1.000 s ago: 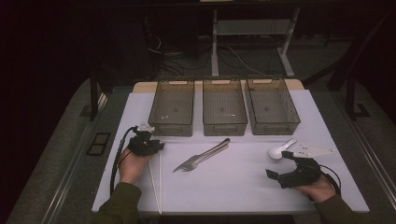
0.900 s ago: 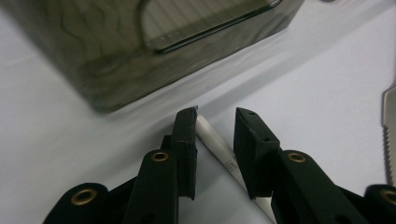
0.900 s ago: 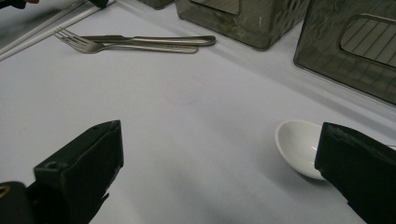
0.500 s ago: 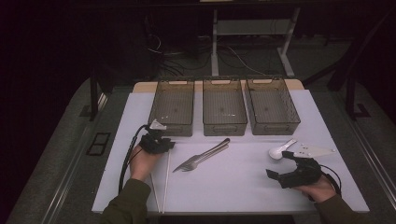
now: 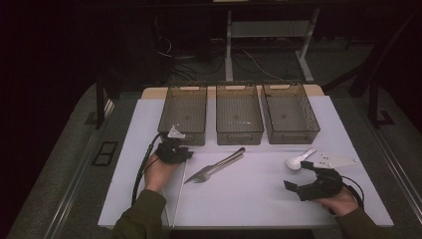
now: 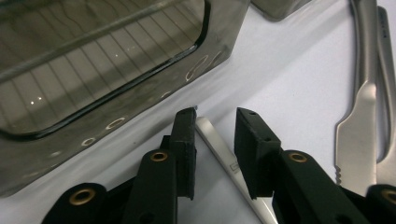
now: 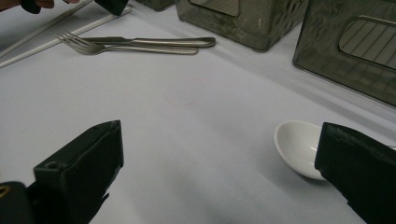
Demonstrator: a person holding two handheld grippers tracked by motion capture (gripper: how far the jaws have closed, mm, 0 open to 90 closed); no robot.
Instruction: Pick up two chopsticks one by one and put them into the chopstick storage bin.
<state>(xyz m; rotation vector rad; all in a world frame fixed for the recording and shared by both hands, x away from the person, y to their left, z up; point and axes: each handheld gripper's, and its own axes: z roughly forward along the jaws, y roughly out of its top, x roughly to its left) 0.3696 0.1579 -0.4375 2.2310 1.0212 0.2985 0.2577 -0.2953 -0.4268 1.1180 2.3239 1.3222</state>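
Note:
My left gripper (image 5: 180, 153) sits just in front of the left bin (image 5: 164, 112). In the left gripper view its jaws (image 6: 215, 135) stand apart around the tip of a white chopstick (image 6: 219, 156), which lies on the table between them without the pads pressing it. The jaws have just been opening a little. A knife (image 6: 357, 135) lies to the right of them. My right gripper (image 5: 297, 175) rests open near the table's front right, with a white spoon (image 7: 299, 147) beside its right jaw. The fork and knife (image 5: 214, 167) lie mid-table.
Three smoky clear bins stand in a row at the back: left, middle (image 5: 239, 137) and right (image 5: 291, 135). A pair of white chopsticks (image 5: 182, 181) runs toward the front edge by the left hand. A white flat piece (image 5: 338, 160) lies right of the spoon.
The left hand with its gripper has moved right, closer to the fork and the left bin's front corner. The right gripper has stayed in place.

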